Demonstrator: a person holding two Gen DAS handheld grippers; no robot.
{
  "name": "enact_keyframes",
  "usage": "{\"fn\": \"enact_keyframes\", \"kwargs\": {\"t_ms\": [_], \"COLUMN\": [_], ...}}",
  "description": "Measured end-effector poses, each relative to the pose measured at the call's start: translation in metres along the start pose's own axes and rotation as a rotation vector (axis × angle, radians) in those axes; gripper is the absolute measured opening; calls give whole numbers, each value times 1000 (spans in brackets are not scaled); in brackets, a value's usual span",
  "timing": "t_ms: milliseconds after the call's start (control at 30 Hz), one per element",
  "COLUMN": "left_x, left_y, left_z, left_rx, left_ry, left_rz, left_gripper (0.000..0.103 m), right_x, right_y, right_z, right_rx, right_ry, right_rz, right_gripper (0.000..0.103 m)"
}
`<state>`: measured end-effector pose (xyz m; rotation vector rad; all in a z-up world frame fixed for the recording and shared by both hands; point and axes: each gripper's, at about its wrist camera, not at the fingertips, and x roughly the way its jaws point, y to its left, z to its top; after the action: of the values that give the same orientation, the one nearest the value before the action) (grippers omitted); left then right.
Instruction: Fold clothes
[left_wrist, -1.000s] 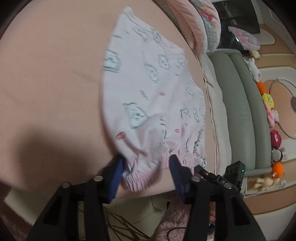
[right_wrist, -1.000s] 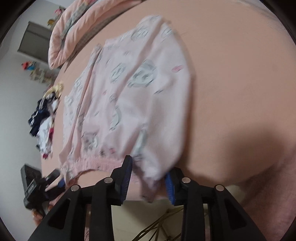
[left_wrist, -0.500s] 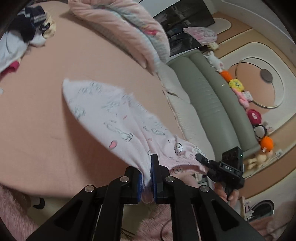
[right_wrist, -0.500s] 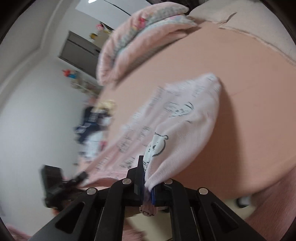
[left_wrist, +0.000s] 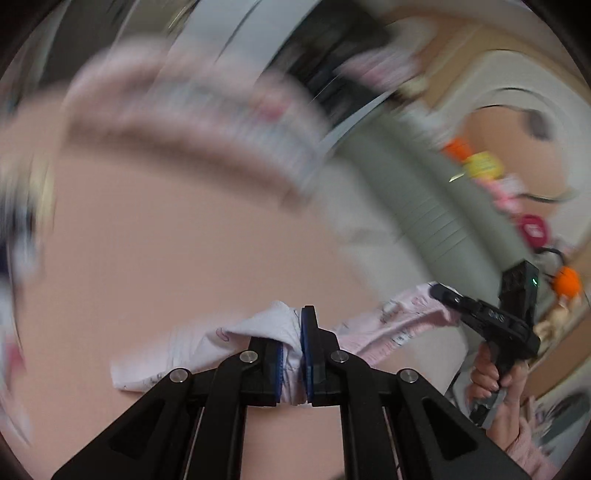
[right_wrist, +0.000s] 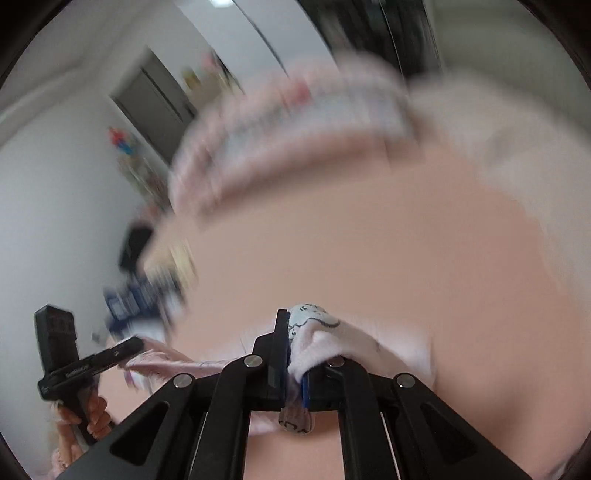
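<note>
A pale pink garment (left_wrist: 236, 332) with small cartoon prints is pinched in both grippers and stretched between them above the peach bed sheet (left_wrist: 184, 236). My left gripper (left_wrist: 291, 354) is shut on one corner of it. In the right wrist view the same garment (right_wrist: 325, 332) bunches over my right gripper (right_wrist: 293, 369), which is shut on another corner. The right gripper (left_wrist: 487, 321) also shows at the right of the left wrist view, held by a hand (left_wrist: 495, 380). The left gripper (right_wrist: 85, 365) shows at the lower left of the right wrist view. Both views are motion-blurred.
A folded pink quilt (left_wrist: 192, 107) lies at the far end of the bed. A grey-green sofa (left_wrist: 436, 199) with plush toys (left_wrist: 480, 162) stands to the right. A pile of dark and white clothes (right_wrist: 144, 295) lies at the bed's left side.
Both grippers closed on the garment's hem and lifted it off the sheet. The views have swung up toward the far end of the bed, and the garment now hangs low between the grippers.
</note>
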<state>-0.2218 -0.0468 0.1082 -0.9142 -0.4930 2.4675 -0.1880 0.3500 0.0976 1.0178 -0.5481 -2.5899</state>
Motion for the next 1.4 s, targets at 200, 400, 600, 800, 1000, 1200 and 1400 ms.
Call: {"fn": "enact_keyframes", "kwargs": {"t_ms": [200,400,600,800,1000,1200,1400], "left_x": [-36,37,110,121,112,107,84], "left_y": [-24,51,127,135,130,128,106], "left_z": [-15,-132,-249,-275,-279,-286,-275], "left_rx": [80,-61,-203,-153,-174,-225,-225], "left_ry": [-38,196,429,405,385,377,388], "left_rz": [30,133,235,267,276,263,210], "left_gripper": [7,7,7,11,17,10,7], "right_x": [-97,-38,109,130,117,110,87], "right_y": [61,13,-92,-107,-101,-107,-89], "right_z": [50,-72,-223,-248,-251,-270,-259], "right_rx": [-141,-48,87,55,61,116,80], "right_ry": [-234,-24,368,382,343,367,341], "right_rz": [97,5,-183,-217,-222,-132,-132], "right_gripper": [3,4,4,3,4,4,2]}}
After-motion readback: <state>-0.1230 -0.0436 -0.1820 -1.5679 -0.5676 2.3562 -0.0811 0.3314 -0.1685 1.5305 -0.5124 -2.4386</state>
